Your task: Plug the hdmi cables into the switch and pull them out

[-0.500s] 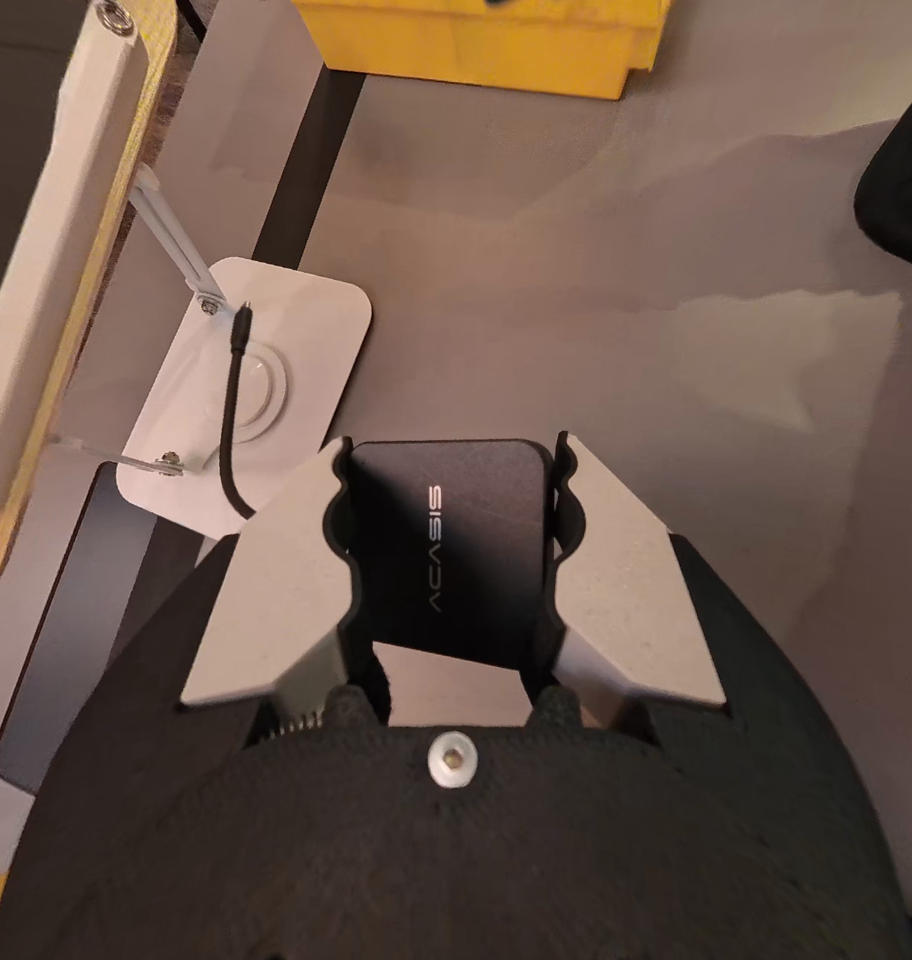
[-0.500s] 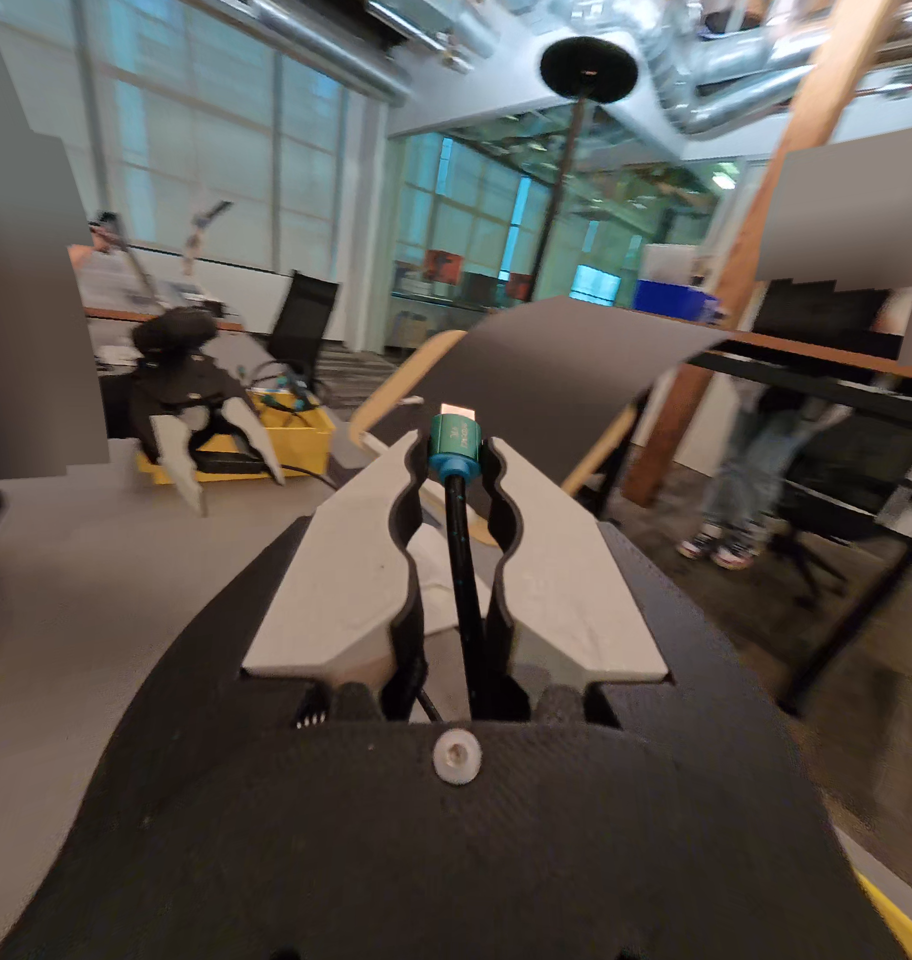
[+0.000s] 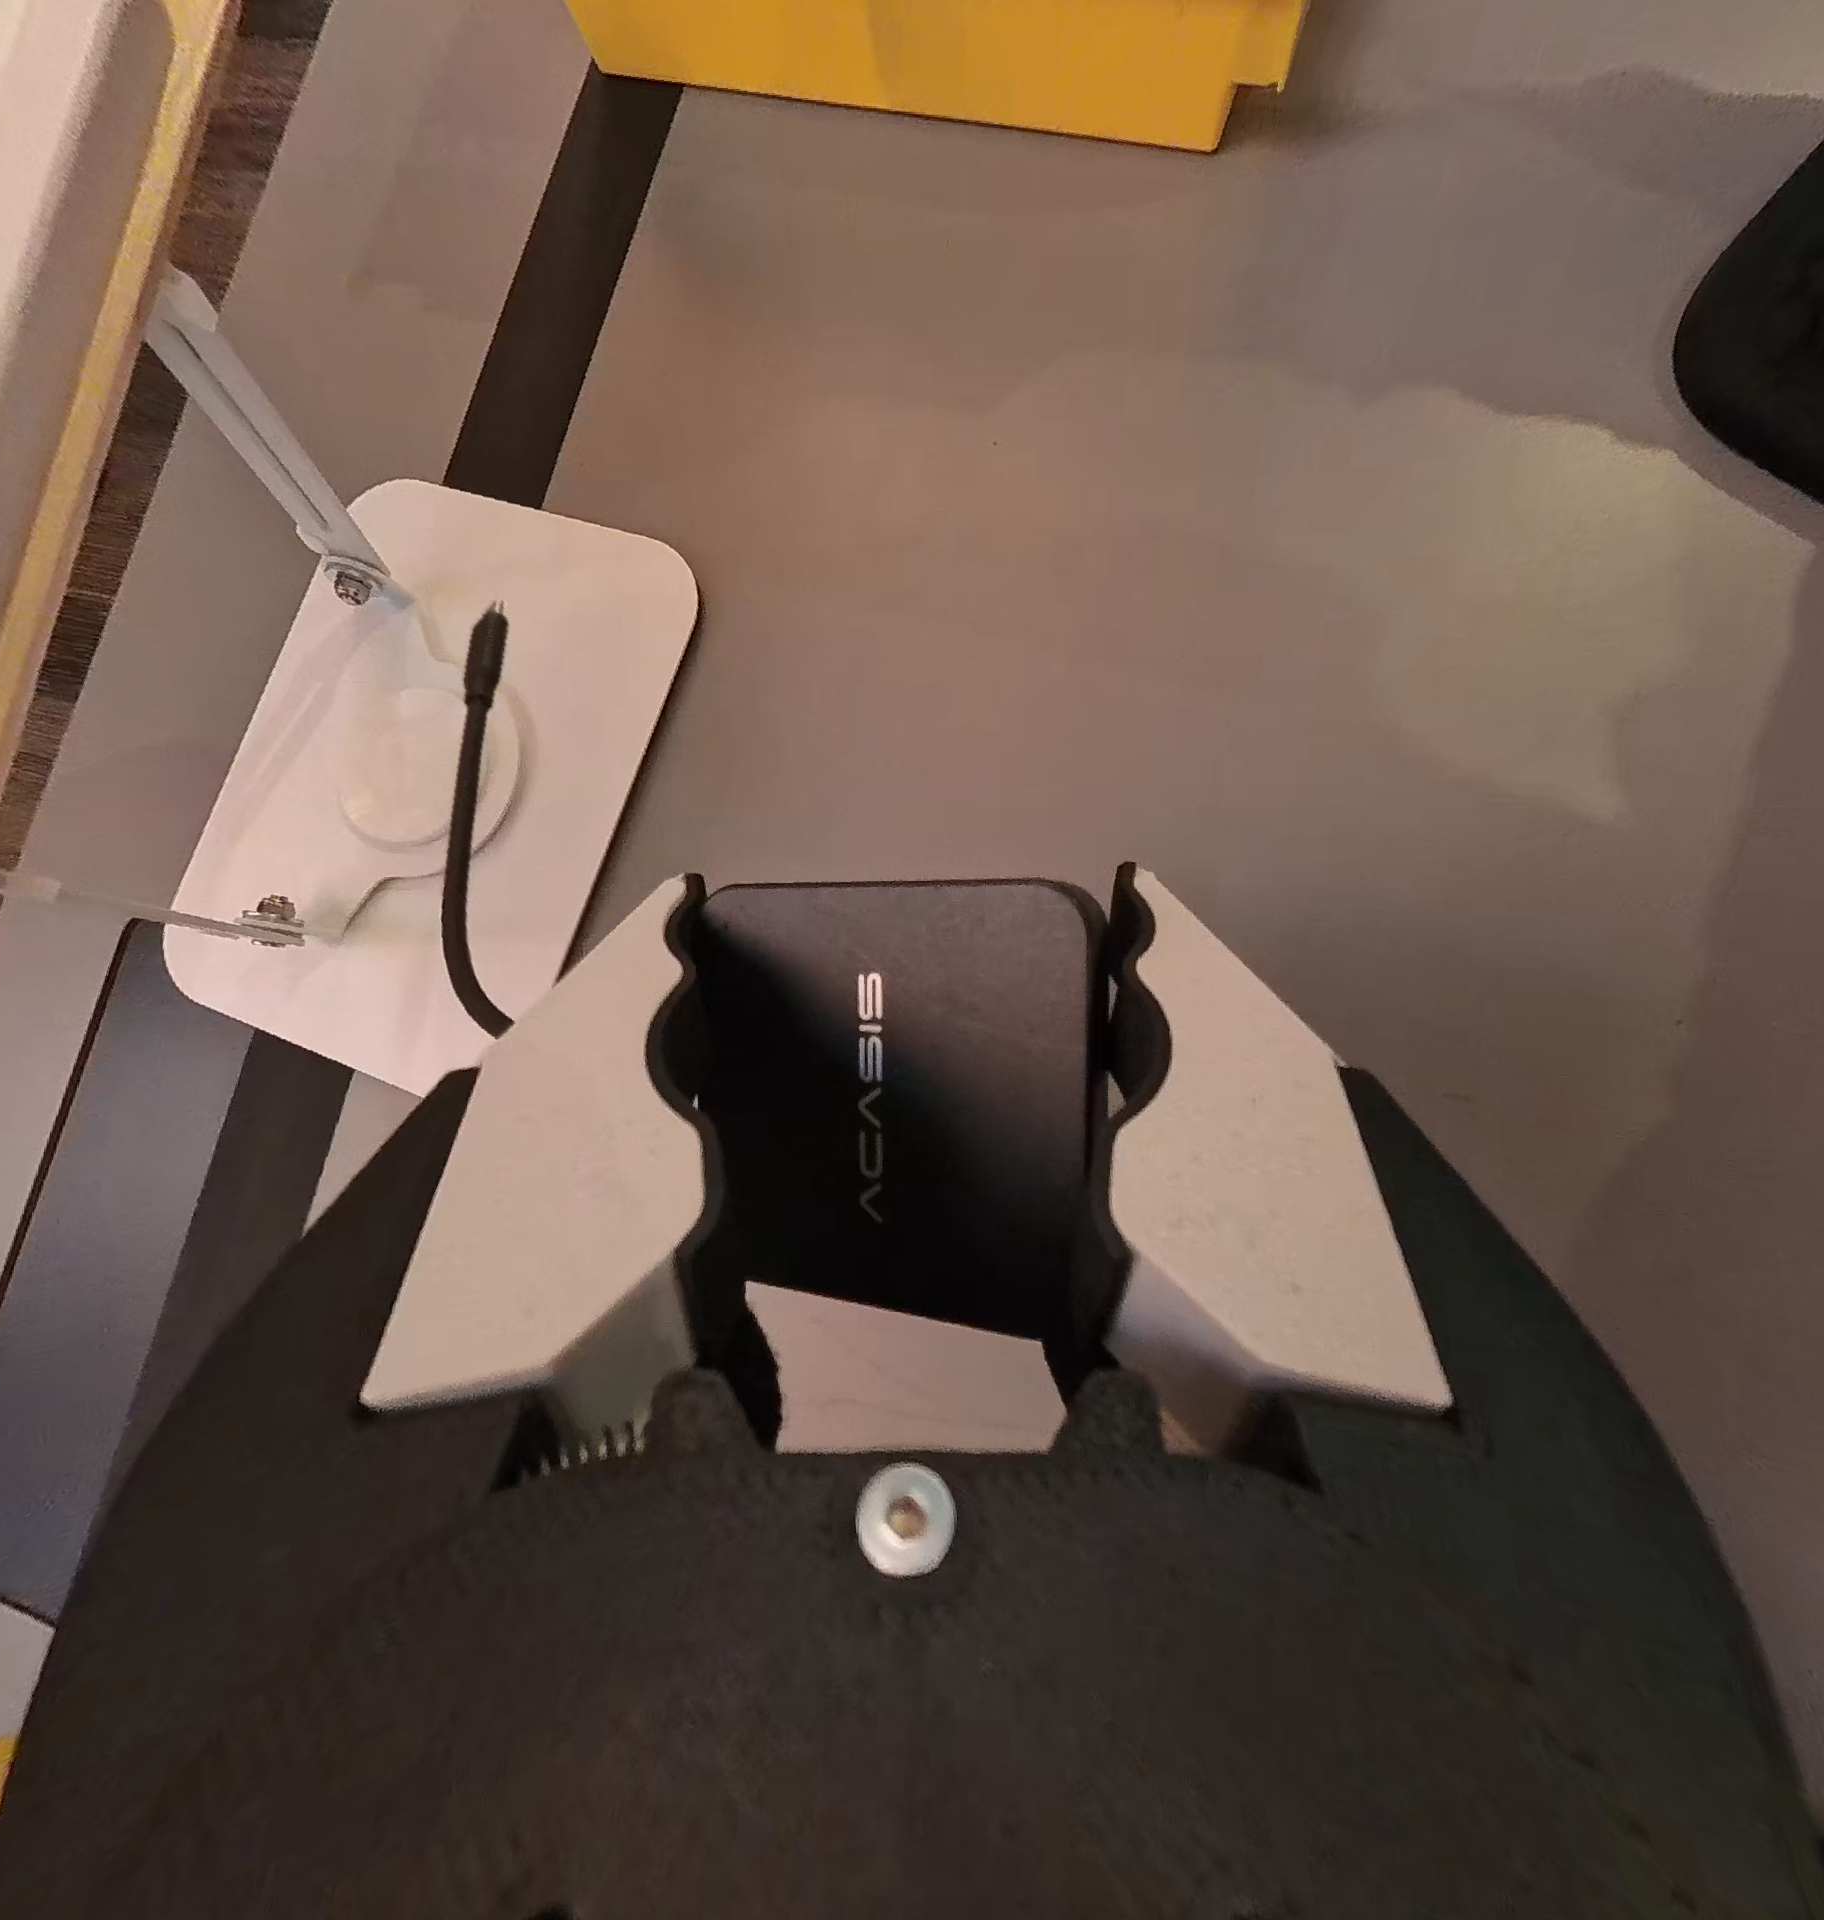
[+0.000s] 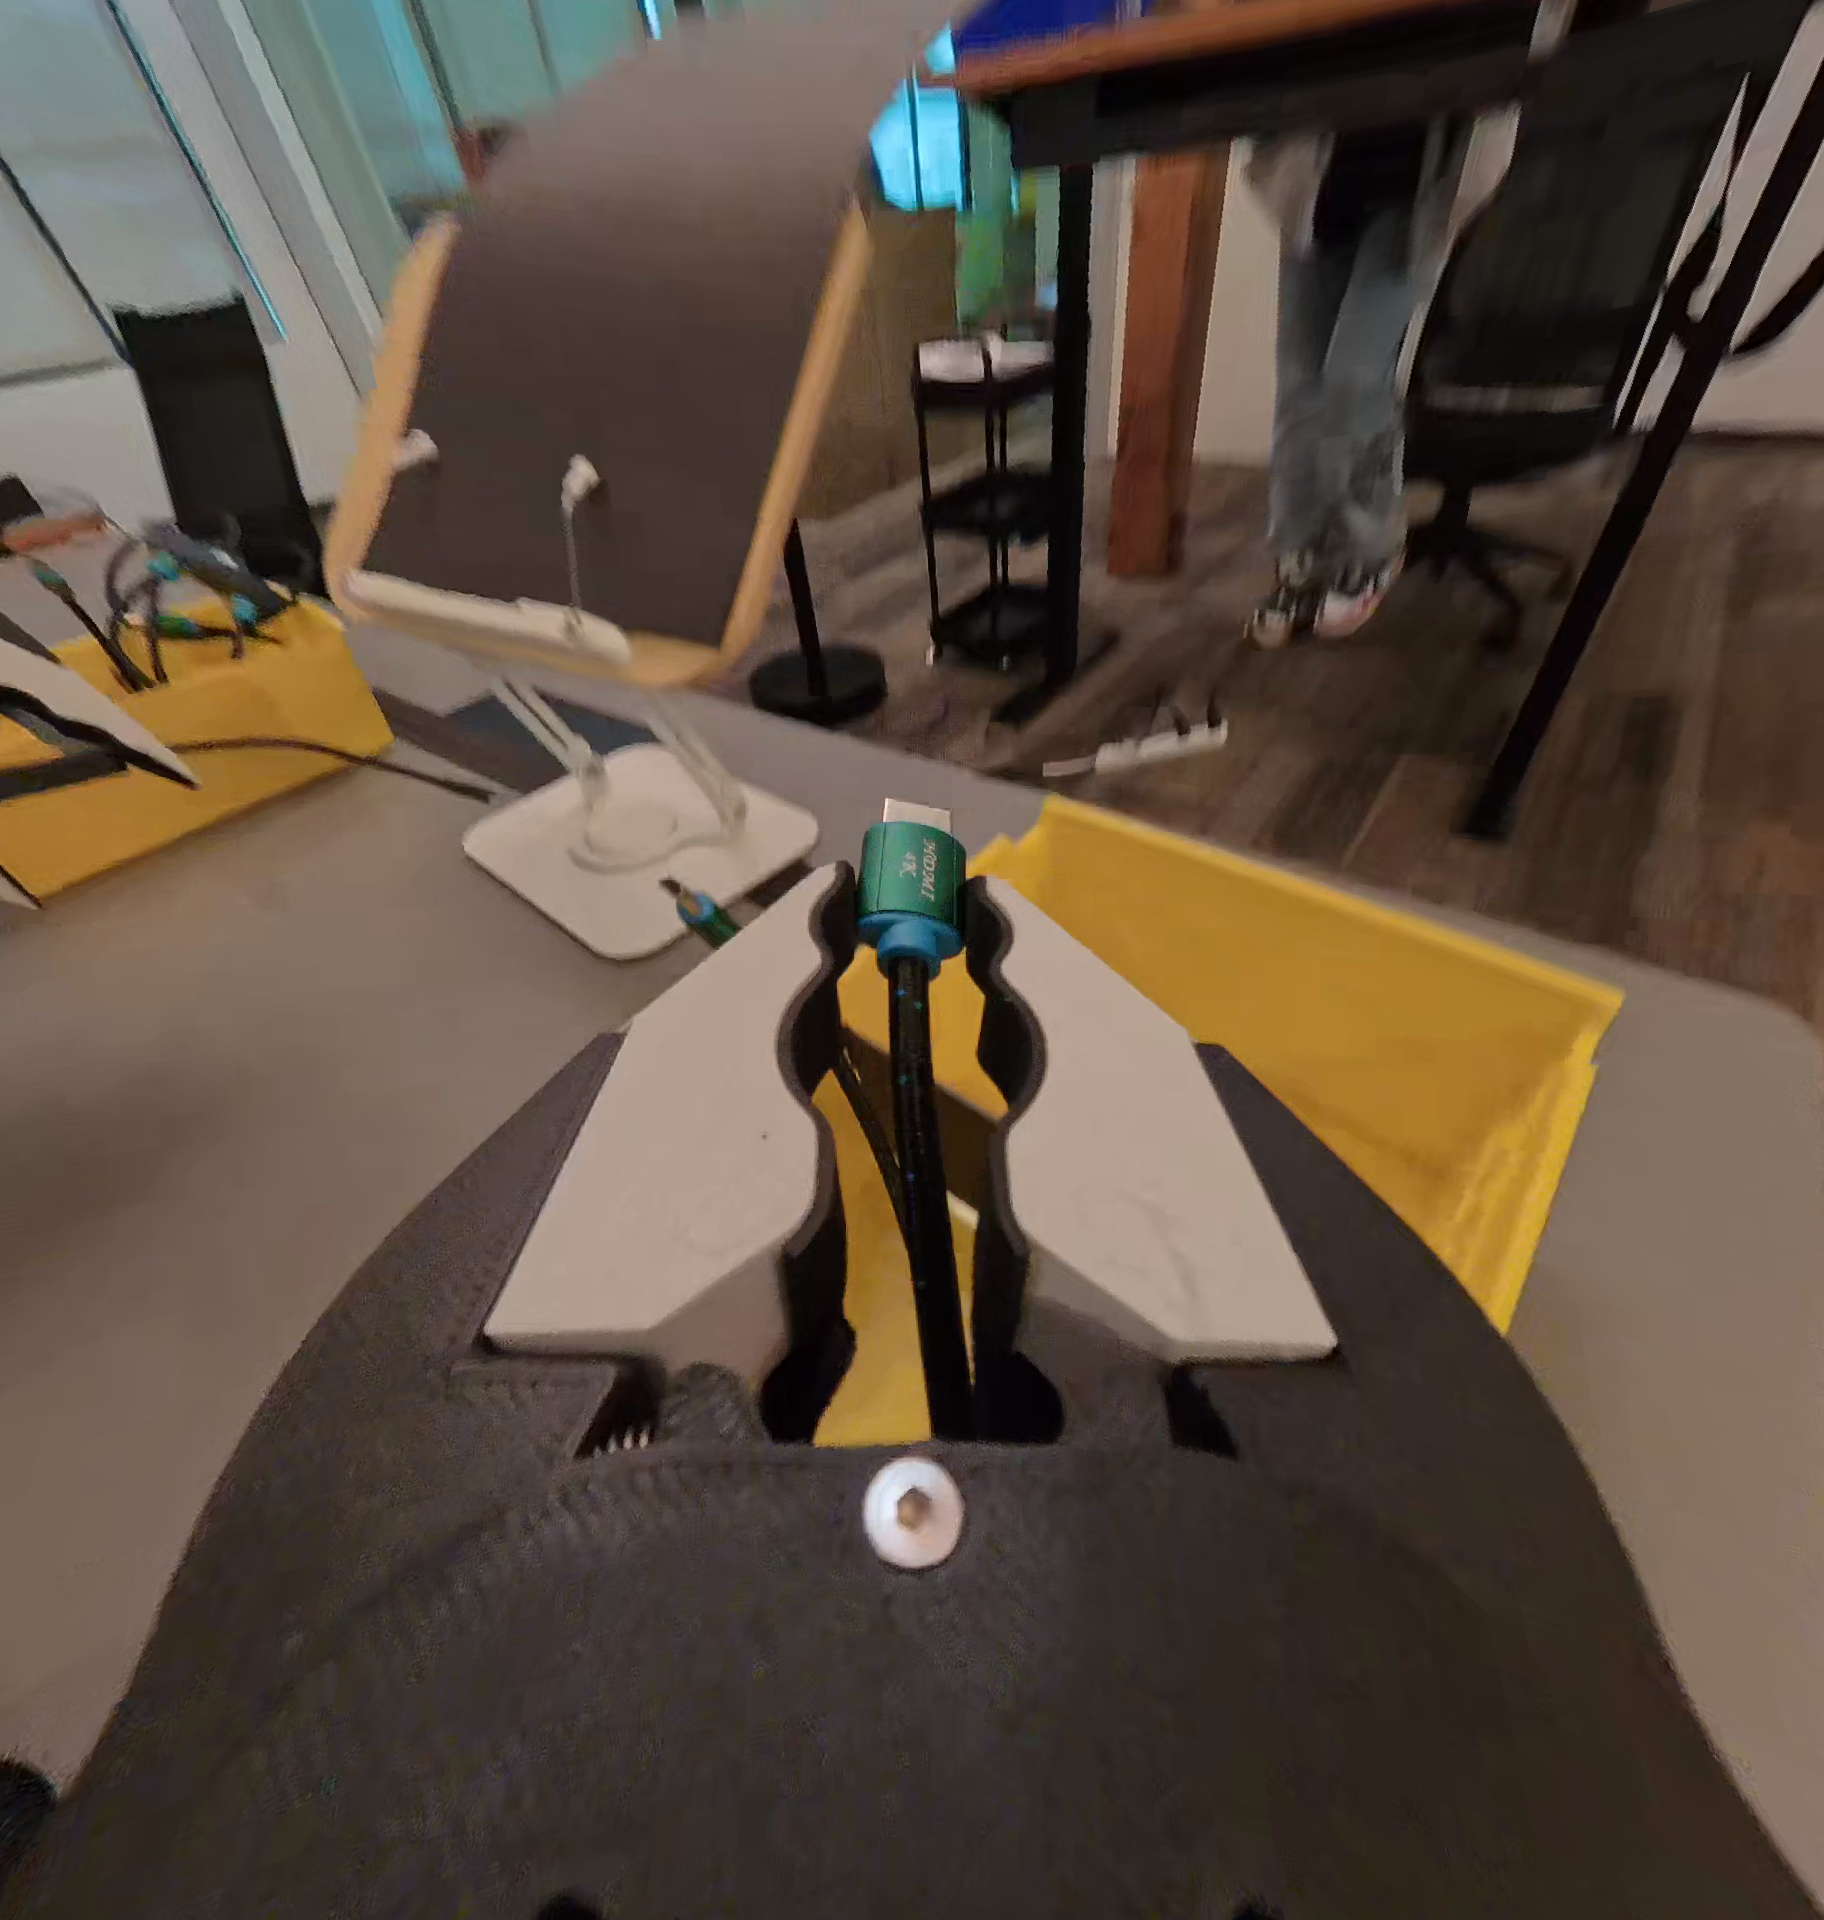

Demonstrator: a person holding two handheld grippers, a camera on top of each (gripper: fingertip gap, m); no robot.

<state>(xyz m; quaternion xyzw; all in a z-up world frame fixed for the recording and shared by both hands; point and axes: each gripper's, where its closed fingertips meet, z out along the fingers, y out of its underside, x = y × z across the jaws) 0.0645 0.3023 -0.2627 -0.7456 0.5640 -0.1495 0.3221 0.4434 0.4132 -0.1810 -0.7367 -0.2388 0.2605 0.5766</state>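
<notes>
My left gripper (image 3: 903,894) is shut on the black HDMI switch (image 3: 887,1091), a flat box with rounded corners, and holds it by its two sides above the grey table (image 3: 1095,520). My right gripper (image 4: 908,894) is shut on an HDMI cable (image 4: 923,1143), black braided with a green plug (image 4: 910,878). The plug's metal tip points forward past the fingertips, over a yellow bin (image 4: 1303,1039). The left gripper (image 4: 97,842) shows at the far left of the right wrist view. No cable is seen plugged into the switch; its ports are hidden.
A white stand base (image 3: 420,790) with a thin black cable end (image 3: 466,790) lies left of the switch. A second yellow bin (image 4: 212,707) holds several cables. A person's legs (image 4: 1334,416) and a chair stand beyond the table. The table edge is just past the right bin. Tip to tip, the grippers are about 40 cm apart.
My right gripper has tilted down and swung over the yellow bin, still holding the green-plug cable. My left gripper and the switch have barely moved.
</notes>
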